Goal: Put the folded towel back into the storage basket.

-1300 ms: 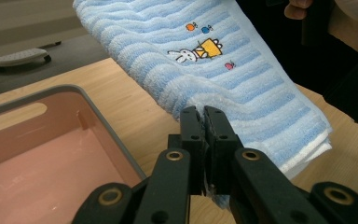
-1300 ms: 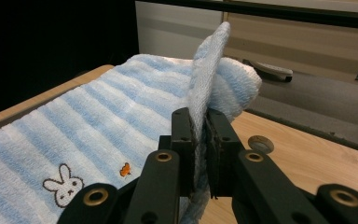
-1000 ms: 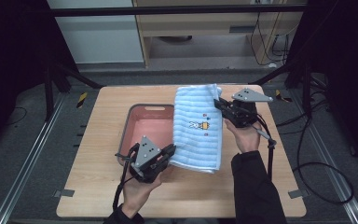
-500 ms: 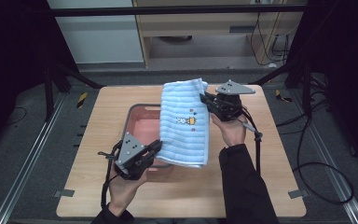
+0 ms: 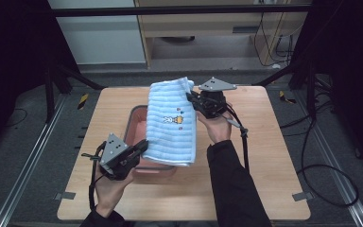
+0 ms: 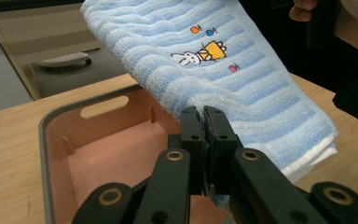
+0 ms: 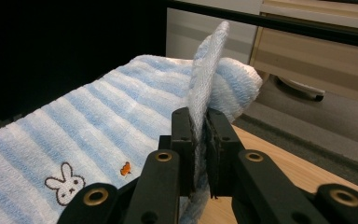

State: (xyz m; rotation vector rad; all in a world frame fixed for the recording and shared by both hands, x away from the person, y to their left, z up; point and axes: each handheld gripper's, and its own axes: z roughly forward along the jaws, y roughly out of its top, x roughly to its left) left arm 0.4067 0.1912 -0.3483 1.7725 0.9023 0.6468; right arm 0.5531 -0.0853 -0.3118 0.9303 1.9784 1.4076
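Blue striped terry towel (image 5: 172,124), pinched in my left claw (image 5: 139,147) and right claw (image 5: 192,100), has swung leftward over the pink plastic tub (image 5: 133,124), ready for lowering.

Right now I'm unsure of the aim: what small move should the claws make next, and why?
Probably lower both together: the left claw and right claw each pinch the striped towel, held above the pink bin.
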